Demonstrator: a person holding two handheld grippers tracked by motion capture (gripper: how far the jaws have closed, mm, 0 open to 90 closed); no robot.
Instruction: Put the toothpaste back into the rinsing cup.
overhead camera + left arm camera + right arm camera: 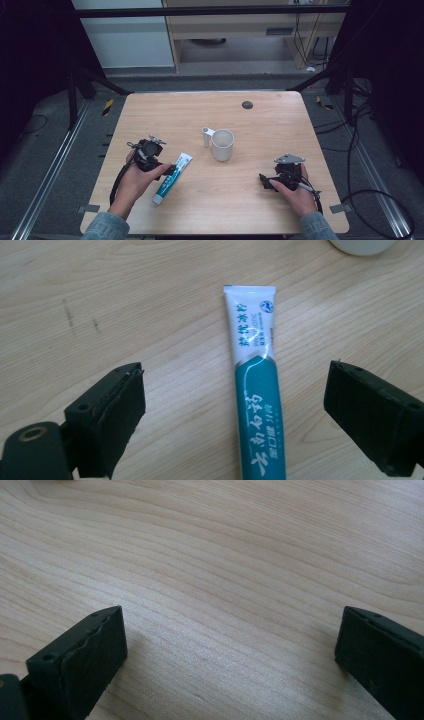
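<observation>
Left gripper (235,415), fingers apart, straddles the toothpaste tube (256,390); closing off-centre could skid it along the surface (250,200). Right gripper (230,660) fingers apart.

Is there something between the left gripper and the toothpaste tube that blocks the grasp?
Nothing visible does. The left gripper is open, with the toothpaste tube lying flat on the table between its jaws.

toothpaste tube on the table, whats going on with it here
A person holds a hand-held gripper in each hand at a wooden table. The left hand-held gripper is open, its jaws standing either side of the toothpaste tube, which lies flat, not yet gripped. The right hand-held gripper is open above bare wood. A white mug stands mid-table.
</observation>
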